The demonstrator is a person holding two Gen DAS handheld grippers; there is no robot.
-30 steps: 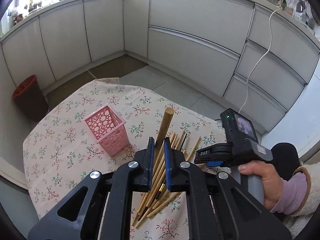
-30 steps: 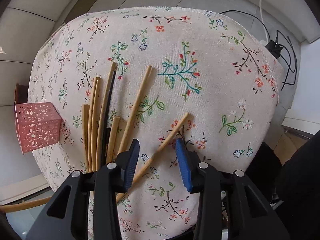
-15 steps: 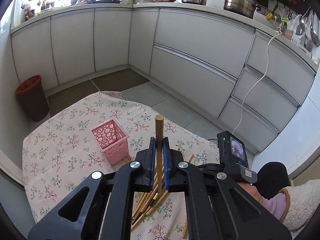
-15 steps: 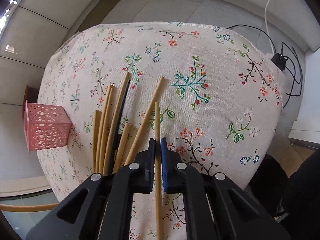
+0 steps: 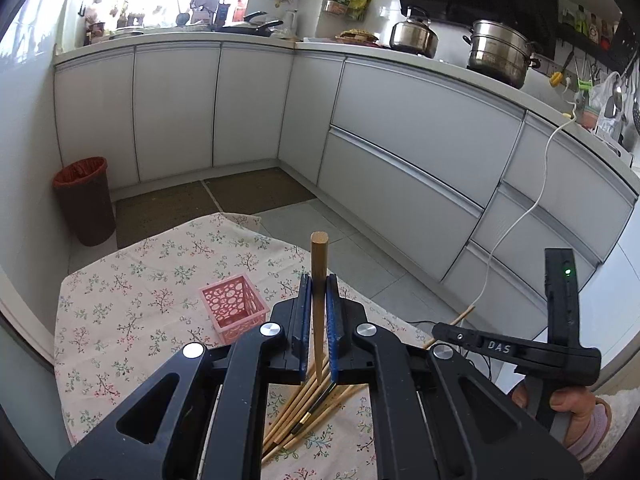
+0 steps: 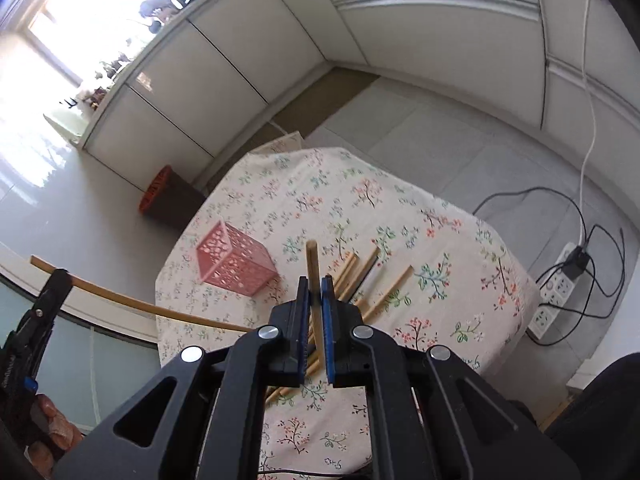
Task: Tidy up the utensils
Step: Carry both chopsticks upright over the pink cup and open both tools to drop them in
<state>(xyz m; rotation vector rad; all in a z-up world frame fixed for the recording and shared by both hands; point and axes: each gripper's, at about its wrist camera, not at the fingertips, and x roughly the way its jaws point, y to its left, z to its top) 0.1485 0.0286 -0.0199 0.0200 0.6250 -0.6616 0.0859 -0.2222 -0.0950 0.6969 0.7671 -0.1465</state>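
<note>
Left wrist view: left claw (image 5: 319,280) clamps an upright chopstick (image 5: 319,256), as right claw (image 6: 315,280) pinches another chopstick (image 6: 312,260).

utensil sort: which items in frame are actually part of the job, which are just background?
In the job:
- left claw, shut on a chopstick
- right claw, shut on a thinner chopstick
- loose chopsticks on the tablecloth
- pink basket

Background:
- bin
- kettle
- steamer pot
- power strip

We are seeing a pink holder (image 5: 234,306), tan chopsticks (image 6: 362,276), a cream floral tablecloth (image 6: 360,200), and blue-padded black grippers.
</note>
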